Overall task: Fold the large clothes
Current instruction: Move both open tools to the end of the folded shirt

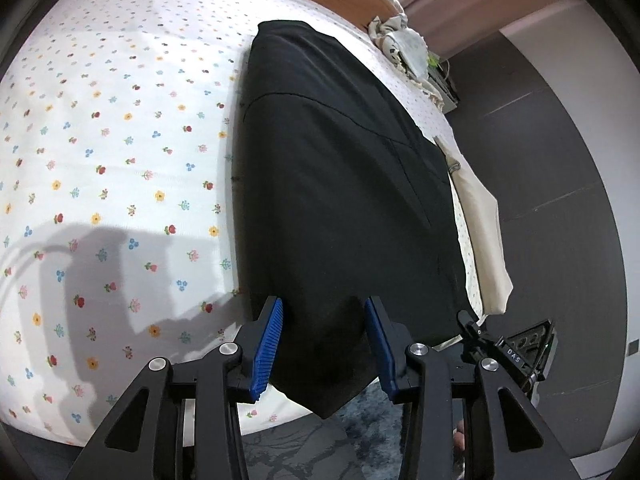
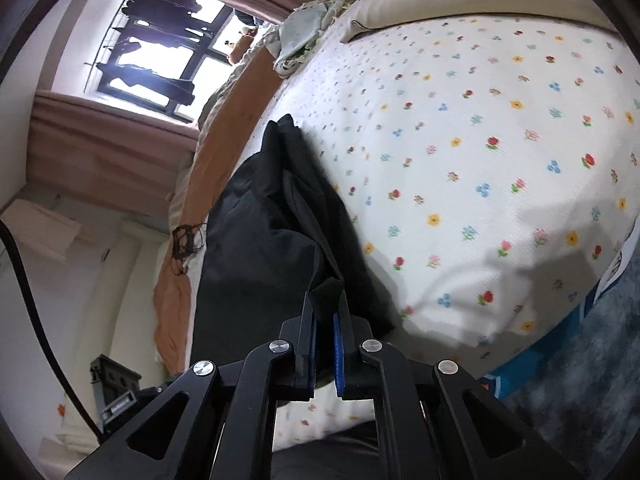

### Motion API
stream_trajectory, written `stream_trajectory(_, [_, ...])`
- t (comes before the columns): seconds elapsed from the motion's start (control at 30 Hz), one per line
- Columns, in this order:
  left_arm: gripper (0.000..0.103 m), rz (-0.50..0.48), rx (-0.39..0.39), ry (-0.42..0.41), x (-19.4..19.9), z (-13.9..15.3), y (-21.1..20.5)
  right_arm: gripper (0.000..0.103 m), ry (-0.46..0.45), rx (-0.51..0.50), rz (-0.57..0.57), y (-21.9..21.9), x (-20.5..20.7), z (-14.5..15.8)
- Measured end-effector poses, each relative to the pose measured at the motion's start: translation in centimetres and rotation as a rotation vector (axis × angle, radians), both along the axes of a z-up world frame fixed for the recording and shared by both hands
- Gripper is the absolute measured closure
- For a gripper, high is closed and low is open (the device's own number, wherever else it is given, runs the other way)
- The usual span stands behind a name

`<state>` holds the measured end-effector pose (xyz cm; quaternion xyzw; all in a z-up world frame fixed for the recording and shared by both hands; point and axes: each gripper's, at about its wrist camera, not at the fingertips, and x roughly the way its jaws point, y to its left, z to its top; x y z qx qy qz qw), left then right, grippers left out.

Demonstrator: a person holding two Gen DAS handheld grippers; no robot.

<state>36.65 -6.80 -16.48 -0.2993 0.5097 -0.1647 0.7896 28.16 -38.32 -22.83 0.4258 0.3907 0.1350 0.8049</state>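
Note:
A large black garment (image 1: pixel 340 184) lies folded lengthwise on the flowered bed sheet (image 1: pixel 120 140); its near corner hangs over the bed's edge. My left gripper (image 1: pixel 324 308) is open, its blue pads on either side of the garment's near end, with nothing clamped. In the right wrist view the same black garment (image 2: pixel 260 240) is bunched and lifted. My right gripper (image 2: pixel 326 304) is shut on a fold of its fabric, above the sheet (image 2: pixel 480 140).
A crumpled pale cloth (image 1: pixel 404 44) lies at the bed's far corner, also in the right wrist view (image 2: pixel 304 36). A cream pillow (image 1: pixel 484 232) hangs off the bed's right side. An orange blanket (image 2: pixel 224 148) borders the bed. A window (image 2: pixel 160 52) and a blue-grey rug (image 1: pixel 360 432) show.

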Motion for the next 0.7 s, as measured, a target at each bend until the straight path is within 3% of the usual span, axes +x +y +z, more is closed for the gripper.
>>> stream_trajectory(0.17, [0.059,0.019,0.034,-0.004,0.7,-0.3,0.4,0.092,0.028,-0.034,0.024,0.1,0.6,0.8])
stream_trajectory(0.2, [0.059,0.025,0.034,0.0,1.0,-0.4,0.5,0.086,0.025,-0.036,0.029,-0.2,0.6,1.0])
stream_trajectory(0.27, [0.059,0.033,0.033,0.006,1.6,-0.6,0.7,0.057,0.025,-0.085,0.013,-0.6,1.1,2.1])
stream_trajectory(0.33, [0.059,0.044,0.03,0.013,2.4,-0.9,1.0,0.041,0.004,-0.116,0.002,-1.3,1.4,2.8])
stream_trajectory(0.53, [0.057,0.063,0.041,0.022,4.7,-1.3,1.4,0.038,0.009,-0.149,0.1,-1.7,6.0,4.6])
stream_trajectory(0.63, [0.054,0.067,0.047,0.029,5.9,-1.6,1.6,0.02,0.019,-0.181,0.168,-1.0,9.1,4.9])
stream_trajectory(0.7, [0.052,0.069,0.051,0.032,6.7,-1.7,1.8,0.019,0.03,-0.194,0.21,-0.7,11.1,4.8])
